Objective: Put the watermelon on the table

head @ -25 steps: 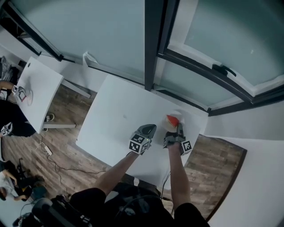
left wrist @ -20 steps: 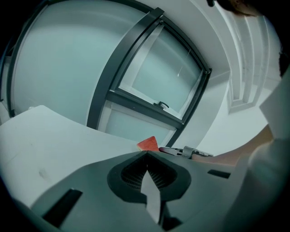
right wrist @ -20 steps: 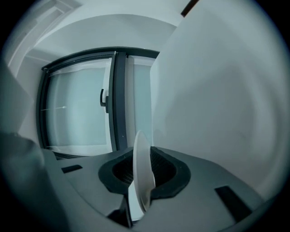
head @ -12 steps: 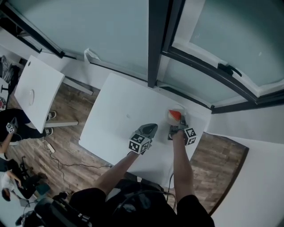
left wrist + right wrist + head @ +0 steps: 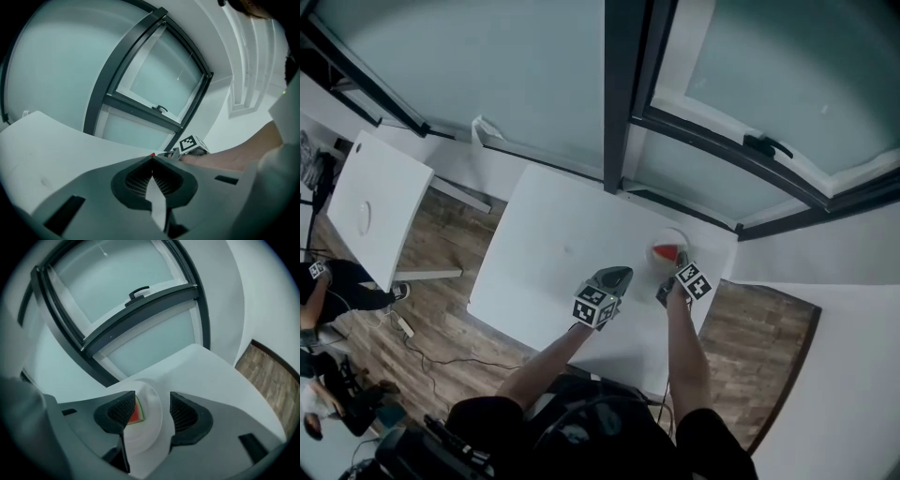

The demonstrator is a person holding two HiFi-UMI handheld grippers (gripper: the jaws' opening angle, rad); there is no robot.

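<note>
Your right tongs (image 5: 149,401) are opening: the two ribbed pads stand well apart, and neither presses on anything. In the gap between them you see a white plate (image 5: 152,430) lying on the white surface (image 5: 548,248). The watermelon slice (image 5: 135,413), red with a thin green rind, lies on that plate. In the right gripper view it sits just at the inner edge of the left-hand pad, and whether the pad touches it cannot be told from here. From your head view the plate sits at the far right corner of the surface, close to the window, with the slice on its near half and the tongs just beside its near rim, angled downward.

Your left tongs (image 5: 151,161) are together, pad against pad, with nothing between them. They hover over the surface near its middle, just beside your right hand. The marker cube (image 5: 192,144) of the right tongs shows past their tips in the left gripper view.

Beyond the surface's far edge runs a dark window frame (image 5: 623,94) around frosted panes, with a dark handle (image 5: 138,291) on the sash. Wood flooring (image 5: 431,309) lies on both sides of the surface. A second white table (image 5: 375,202) stands well apart to the left, and a person (image 5: 319,291) is at the left edge.
</note>
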